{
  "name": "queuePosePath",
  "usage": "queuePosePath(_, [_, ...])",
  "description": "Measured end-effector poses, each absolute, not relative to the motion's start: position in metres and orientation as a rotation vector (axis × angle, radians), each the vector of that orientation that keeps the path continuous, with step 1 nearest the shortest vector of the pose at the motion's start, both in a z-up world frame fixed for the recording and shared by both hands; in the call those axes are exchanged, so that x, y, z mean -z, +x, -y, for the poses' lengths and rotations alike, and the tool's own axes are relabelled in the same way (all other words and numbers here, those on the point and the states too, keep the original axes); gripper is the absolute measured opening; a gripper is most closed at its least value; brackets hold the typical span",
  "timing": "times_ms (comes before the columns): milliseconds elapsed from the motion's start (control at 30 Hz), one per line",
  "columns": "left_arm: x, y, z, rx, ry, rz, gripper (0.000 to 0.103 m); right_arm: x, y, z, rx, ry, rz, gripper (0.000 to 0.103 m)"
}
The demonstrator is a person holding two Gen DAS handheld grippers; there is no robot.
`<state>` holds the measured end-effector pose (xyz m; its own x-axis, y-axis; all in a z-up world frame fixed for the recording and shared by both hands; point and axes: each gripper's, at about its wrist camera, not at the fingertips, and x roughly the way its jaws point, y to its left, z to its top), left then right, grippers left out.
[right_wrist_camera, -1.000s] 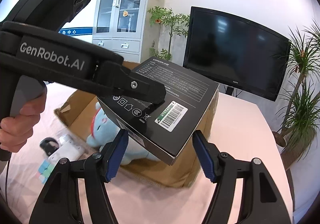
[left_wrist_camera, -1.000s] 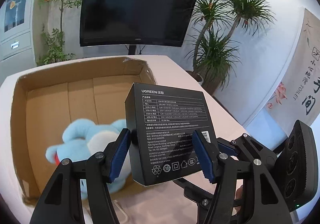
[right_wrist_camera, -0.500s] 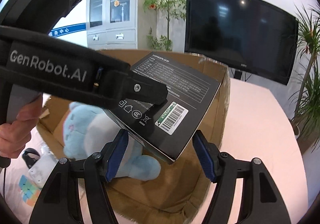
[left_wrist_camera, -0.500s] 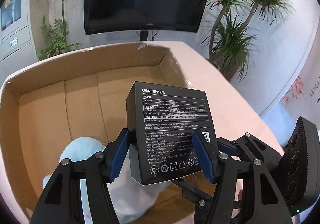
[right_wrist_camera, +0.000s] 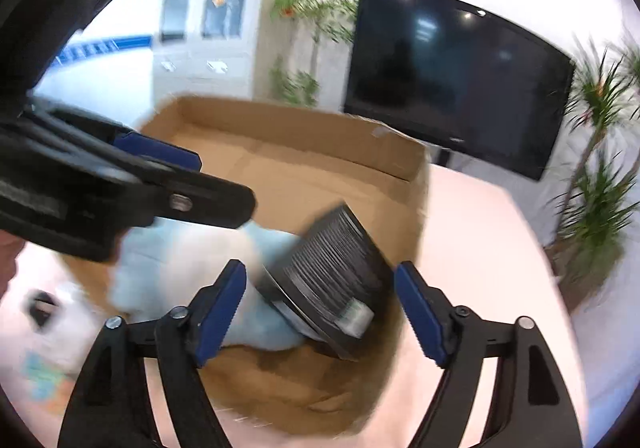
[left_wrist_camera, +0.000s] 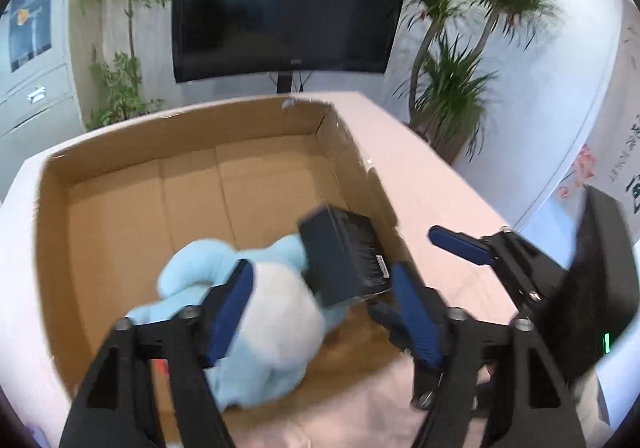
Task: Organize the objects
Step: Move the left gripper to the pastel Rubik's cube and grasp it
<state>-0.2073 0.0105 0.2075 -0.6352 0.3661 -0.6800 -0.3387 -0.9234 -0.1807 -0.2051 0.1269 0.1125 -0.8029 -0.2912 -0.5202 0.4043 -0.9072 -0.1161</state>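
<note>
Left gripper (left_wrist_camera: pixel 324 312): jaws apart, nothing between the pads. Right gripper (right_wrist_camera: pixel 320 312): jaws likewise apart and empty. The black box (left_wrist_camera: pixel 344 256) sits tilted inside the carton (left_wrist_camera: pixel 52 232), centre-right of the left wrist frame, leaning on the blue plush (left_wrist_camera: pixel 260 312) near the carton's right wall. In the right wrist frame the box is motion-blurred at lower centre. The carton stands on a pink table (left_wrist_camera: pixel 436 184). Blurred small items (right_wrist_camera: pixel 40 308) lie at lower left of the right wrist frame.
</note>
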Motion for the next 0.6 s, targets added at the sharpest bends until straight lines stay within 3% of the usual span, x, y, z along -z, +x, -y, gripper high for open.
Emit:
queuePosePath(33, [-0.21,-0.191,0.0,-2.545,-1.043,0.071,0.085,-0.116,-0.198,-0.127,2.639,0.714,-0.266,0.079])
queuePosePath(200, [-0.179,-0.124,0.056,-2.556,-1.059,0.228,0.091,-0.113,-0.156,-0.116,2.472,0.783,-0.041,0.081])
queuePosePath(600, [-0.022,-0.006,0.159,-2.507,-1.227,0.83,0.091,-0.018,-0.063,-0.035,2.151,1.001,-0.003,0.083])
